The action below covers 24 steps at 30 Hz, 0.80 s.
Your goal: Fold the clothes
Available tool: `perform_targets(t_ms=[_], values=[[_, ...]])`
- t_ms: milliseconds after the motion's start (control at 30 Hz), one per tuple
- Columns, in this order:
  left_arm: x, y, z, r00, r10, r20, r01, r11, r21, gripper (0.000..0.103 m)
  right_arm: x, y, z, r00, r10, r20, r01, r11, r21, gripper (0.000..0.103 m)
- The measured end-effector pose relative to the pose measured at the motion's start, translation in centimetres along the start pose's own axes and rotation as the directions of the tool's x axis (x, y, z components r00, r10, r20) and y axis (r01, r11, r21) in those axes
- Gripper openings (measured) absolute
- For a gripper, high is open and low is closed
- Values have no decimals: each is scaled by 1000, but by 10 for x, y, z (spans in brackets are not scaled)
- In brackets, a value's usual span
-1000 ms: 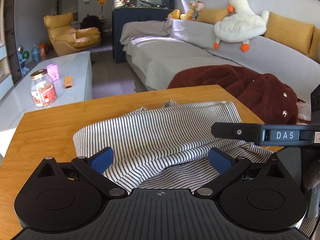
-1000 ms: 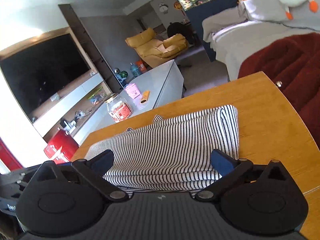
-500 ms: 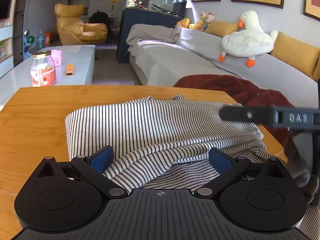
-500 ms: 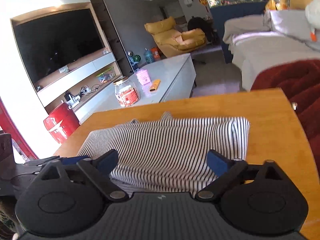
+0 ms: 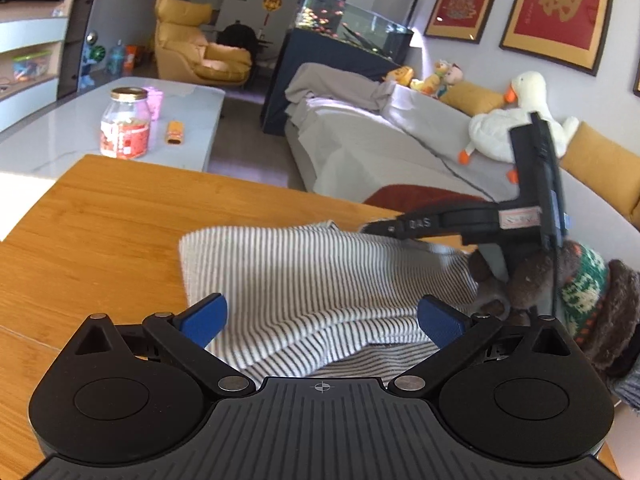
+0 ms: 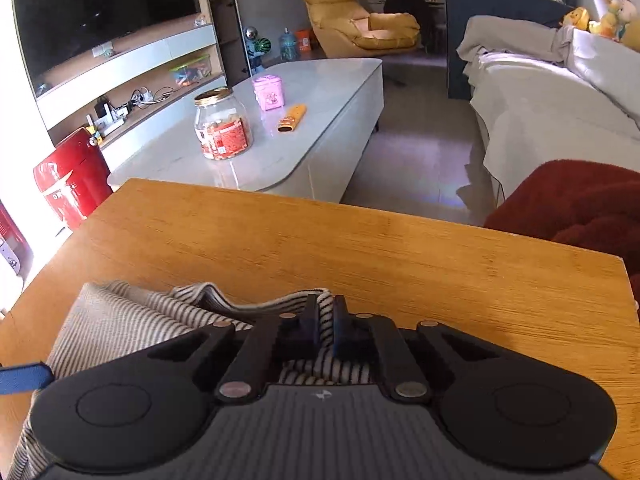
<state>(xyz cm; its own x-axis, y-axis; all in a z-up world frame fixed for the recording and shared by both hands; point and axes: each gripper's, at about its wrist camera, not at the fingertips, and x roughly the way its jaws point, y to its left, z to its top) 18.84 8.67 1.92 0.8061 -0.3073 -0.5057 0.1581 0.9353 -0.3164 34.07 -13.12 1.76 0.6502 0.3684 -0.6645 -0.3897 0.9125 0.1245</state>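
A moment ago the right gripper (image 6: 325, 320) was wide open over the striped top (image 5: 320, 280). Now its two fingers are pinched tight on a bunched edge of the cloth, at the far right side of the pile. The left gripper (image 5: 320, 316) has not closed — its blue pads (image 5: 202, 318) sit wide apart, holding nothing, over the near edge of the cloth. The top lies on the wooden table (image 6: 360, 240), already doubled over in layers, with a looser striped layer poking out at the near side. So the right side is caught — I think a new fold can come next, maybe pulling that edge across
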Motion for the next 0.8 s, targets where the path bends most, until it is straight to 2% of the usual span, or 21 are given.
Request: perform_targets(t_ms=[67,167,267,333,500,600,767,800], values=[[-11,10,10,1000,4,19,-4,1000,-27,103,-27,9,2,998,9,63,-6,999,-42,6],[-25,25,28,999,2,41,1,997,-75,103,-81,16,-16,991,78,112,-75,997,-27,6],[-30,22,39,998,-10,57,14,997,-70,103,-135,22,-35,976,146,161,-145,989,-14,6],[-34,20,47,998,-19,67,23,998,-66,103,-154,27,-61,975,173,139,-176,984,8,6],[-31,2,46,998,-43,49,43,999,-13,103,-162,40,-121,981,187,42,-189,981,43,6],[-26,-3,33,1000,-8,2,8,1000,26,103,-155,40,-142,984,179,3,-179,980,82,6],[-17,-9,12,996,57,-73,-50,994,94,102,-163,44,-147,987,163,11,-163,985,52,6],[-16,-11,7,994,70,-87,-60,992,108,101,-166,46,-147,987,162,11,-162,986,36,9]])
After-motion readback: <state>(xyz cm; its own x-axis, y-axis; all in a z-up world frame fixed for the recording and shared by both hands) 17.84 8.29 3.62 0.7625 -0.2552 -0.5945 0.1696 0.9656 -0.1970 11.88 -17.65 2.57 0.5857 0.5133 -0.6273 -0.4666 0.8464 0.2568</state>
